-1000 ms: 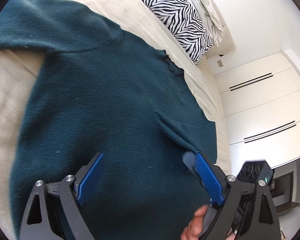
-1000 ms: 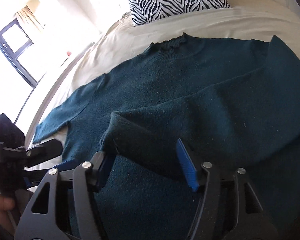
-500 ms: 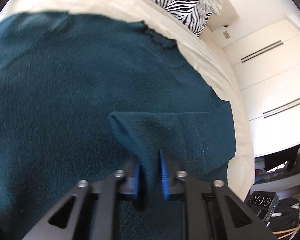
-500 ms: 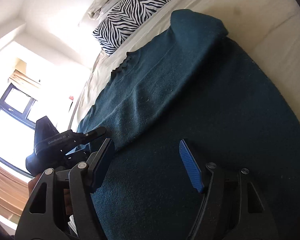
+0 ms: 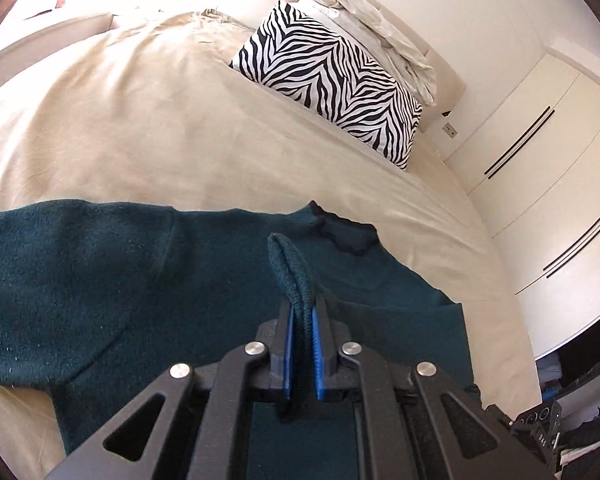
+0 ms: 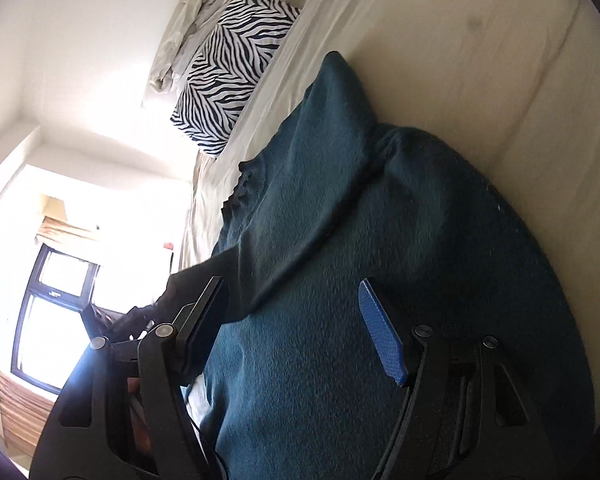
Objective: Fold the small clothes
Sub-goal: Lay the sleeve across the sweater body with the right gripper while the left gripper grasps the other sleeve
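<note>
sweater (image 5: 100, 280) is spread on the bed (image 5: 140, 120), zebra pillow (image 5: 332, 80) at 1 o'clock | left gripper (image 5: 301, 320) is pinched shut on a folded edge | right gripper (image 6: 296, 320) is held wide, empty | soft, floppy, light knit; edges and corners are best grabbed

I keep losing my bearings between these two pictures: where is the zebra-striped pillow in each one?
Left wrist view: the zebra-striped pillow lies upper centre-right, at the head of the bed, beyond the green sweater.
Right wrist view: the pillow sits upper left of centre, tilted because the picture is rolled.
Shared landmark: the sweater's ruffled collar.
</note>
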A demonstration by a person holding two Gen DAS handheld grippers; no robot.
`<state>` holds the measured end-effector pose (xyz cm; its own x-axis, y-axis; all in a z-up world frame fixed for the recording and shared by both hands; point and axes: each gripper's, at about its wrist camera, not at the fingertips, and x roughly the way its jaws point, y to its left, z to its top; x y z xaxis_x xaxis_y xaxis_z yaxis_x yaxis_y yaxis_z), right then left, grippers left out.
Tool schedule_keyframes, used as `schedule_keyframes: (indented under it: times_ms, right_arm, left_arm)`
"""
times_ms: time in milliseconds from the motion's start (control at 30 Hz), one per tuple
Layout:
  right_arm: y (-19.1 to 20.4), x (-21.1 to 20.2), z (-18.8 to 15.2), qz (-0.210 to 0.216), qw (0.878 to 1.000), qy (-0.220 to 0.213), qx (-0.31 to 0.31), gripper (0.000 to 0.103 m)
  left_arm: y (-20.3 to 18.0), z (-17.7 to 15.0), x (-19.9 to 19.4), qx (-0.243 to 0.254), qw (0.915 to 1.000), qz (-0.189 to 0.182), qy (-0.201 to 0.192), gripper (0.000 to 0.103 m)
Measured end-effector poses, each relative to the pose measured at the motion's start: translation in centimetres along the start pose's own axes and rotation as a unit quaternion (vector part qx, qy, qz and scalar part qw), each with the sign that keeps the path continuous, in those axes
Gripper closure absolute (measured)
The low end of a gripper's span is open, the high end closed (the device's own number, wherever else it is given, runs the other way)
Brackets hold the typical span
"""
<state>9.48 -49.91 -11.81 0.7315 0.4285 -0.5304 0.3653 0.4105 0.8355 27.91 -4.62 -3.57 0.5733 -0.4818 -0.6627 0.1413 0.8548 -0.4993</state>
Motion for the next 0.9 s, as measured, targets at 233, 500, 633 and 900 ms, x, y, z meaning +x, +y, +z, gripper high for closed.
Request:
schedule_keyframes:
  times_ms: [233,500,633,900]
  right_arm:
    - [-0.7,3.0,4.6,0.019,0.999,-0.011,0.049,0.037]
    - [-3.2,-1.6,6.6,0.019,0.994,-0.048,0.098,0.037]
    - [-1.7,-3.4,6.5,-0.016,0.996,-0.042,0.075,0.035]
    - [3.3,4.5,13.1,-0.001,1.0,-0.019,0.016,0.035]
  left_arm:
    - [1.7,-1.2,3.4,0.0,0.9993,0.023,0.028,0.094]
    - [4.8,-3.0,4.4,-0.025,0.9991,0.006,0.035,0.089]
    - [5.6,-3.8,3.9,-0.033,0.9989,-0.021,0.024,0.089]
    - [5.8,-4.1,3.9,-0.029,0.9991,-0.027,0.013,0.089]
